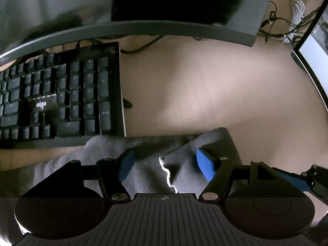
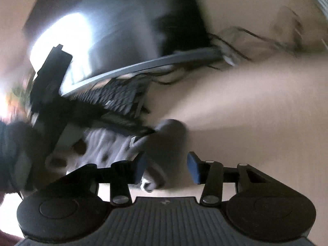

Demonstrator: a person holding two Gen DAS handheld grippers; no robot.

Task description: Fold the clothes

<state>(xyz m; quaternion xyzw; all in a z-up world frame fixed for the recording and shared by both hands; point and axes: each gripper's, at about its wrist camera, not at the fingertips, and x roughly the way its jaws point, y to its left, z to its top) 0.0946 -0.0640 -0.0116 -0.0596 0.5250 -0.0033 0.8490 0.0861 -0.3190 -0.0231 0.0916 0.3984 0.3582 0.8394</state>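
A grey knit garment (image 1: 146,170) lies bunched on the wooden desk (image 1: 205,86), just in front of the keyboard. My left gripper (image 1: 166,163) points down over it with jaws apart. Its blue pads (image 1: 206,165) stand on either side of a fold with a white edge and do not pinch it. The right wrist view is blurred. There my right gripper (image 2: 167,168) is open, and a rolled grey end of the garment (image 2: 164,143) sits between the fingers, close to the left pad (image 2: 140,168) and clear of the right one. A blue finger of the right gripper (image 1: 295,179) shows beside the garment.
A black keyboard (image 1: 61,98) lies at the left, touching the garment's far edge. Behind it is a dark monitor base (image 1: 143,28). A second screen (image 1: 313,61) and tangled cables (image 1: 287,24) fill the right back corner. Bare desk stretches between them.
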